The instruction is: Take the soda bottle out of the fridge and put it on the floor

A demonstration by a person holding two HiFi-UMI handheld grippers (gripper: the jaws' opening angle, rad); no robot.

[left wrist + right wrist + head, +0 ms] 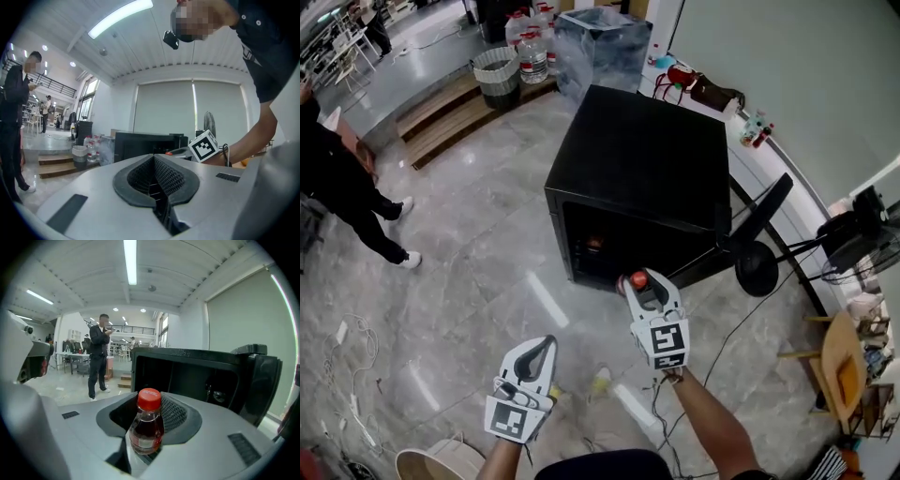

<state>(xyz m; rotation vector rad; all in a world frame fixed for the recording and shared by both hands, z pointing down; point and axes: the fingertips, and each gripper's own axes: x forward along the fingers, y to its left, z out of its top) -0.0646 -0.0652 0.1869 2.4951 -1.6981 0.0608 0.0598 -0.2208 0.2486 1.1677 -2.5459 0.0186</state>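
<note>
Grips the soda bottle [147, 425], upright, in the right hand-held gripper [638, 280] just outside the open fridge [647, 159], floor [487, 272] below, with the left hand-held gripper [544, 345] closed, empty, farther back.

No text can be read; the print on the soda bottle [147, 426] is too blurred to make out.

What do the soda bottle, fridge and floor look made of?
The soda bottle looks like clear plastic: dark drink shows through, under a red cap. The fridge has a matte black casing, painted metal or plastic, unclear which. The floor seems polished grey stone or tile: veined, with light streaks reflected.
</note>
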